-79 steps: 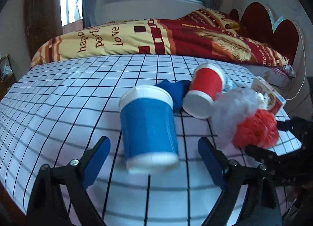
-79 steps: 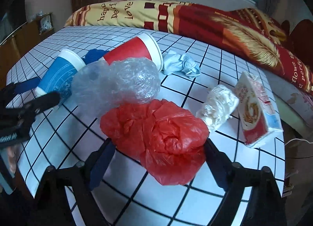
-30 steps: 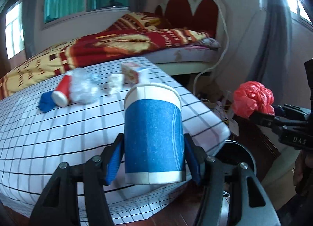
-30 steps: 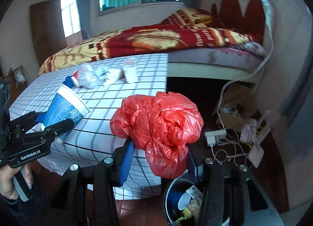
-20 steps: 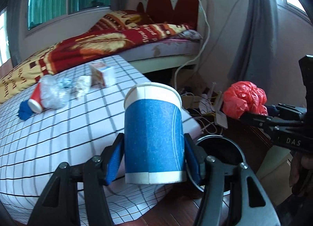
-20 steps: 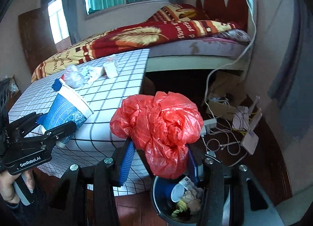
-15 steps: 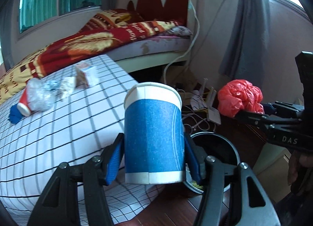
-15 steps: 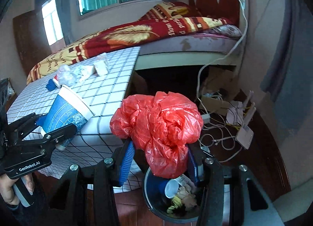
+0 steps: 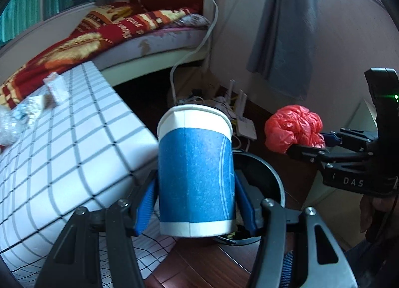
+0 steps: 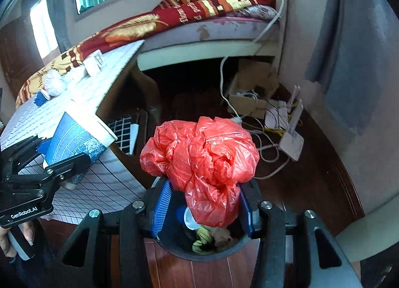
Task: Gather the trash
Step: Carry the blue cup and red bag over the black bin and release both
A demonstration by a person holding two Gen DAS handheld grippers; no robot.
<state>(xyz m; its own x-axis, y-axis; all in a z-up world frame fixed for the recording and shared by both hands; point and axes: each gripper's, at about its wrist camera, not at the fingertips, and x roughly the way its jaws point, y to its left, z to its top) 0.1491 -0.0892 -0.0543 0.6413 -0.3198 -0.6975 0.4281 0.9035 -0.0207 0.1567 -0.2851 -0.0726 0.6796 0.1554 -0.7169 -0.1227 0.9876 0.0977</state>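
below now sits the bin [image 10: 199, 254]; each hand-held gripper still pinches: blue cup [image 9: 195, 178], red bag [image 10: 202, 163].

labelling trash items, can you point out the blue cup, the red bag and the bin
blue cup [image 9: 195, 176], left wrist view, middle of its blue side
red bag [image 10: 202, 161], right wrist view, centre of the crumple
bin [image 10: 207, 254], right wrist view, near rim

We find the bin [image 10: 199, 250] on the floor beside the table [image 10: 74, 103], trash inside it. The bag [image 10: 202, 163] hangs above the bin; the cup [image 9: 195, 176] is held to its left.
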